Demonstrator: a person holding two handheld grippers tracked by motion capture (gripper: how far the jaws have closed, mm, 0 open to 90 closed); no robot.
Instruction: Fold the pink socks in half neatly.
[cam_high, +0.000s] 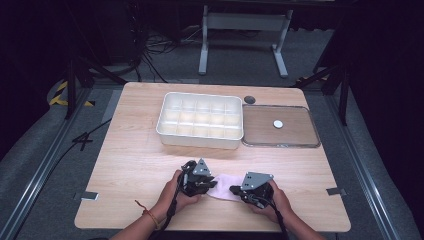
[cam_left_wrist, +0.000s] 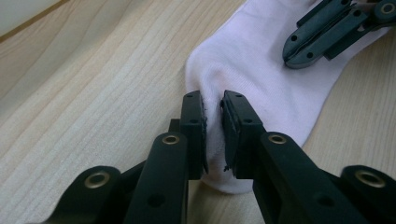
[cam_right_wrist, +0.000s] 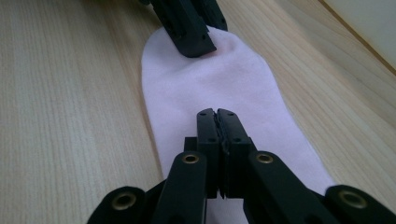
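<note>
A pale pink sock (cam_high: 223, 193) lies flat on the wooden table near its front edge, between my two grippers. My left gripper (cam_left_wrist: 212, 100) is shut on a raised fold of the sock (cam_left_wrist: 261, 70) at one end, and the fabric bunches between its pads. From the other end, my right gripper (cam_right_wrist: 217, 112) rests its tip on the sock (cam_right_wrist: 210, 79) with the jaws pressed together and no fabric visible between them. In the high view the left gripper (cam_high: 212, 183) and right gripper (cam_high: 234, 190) face each other over the sock.
A white tray (cam_high: 200, 136) divided into several compartments stands mid-table. To its right lies a shallow clear tray (cam_high: 310, 125) with a small white disc (cam_high: 278, 123) in it. A dark round cap (cam_high: 249, 99) sits behind them.
</note>
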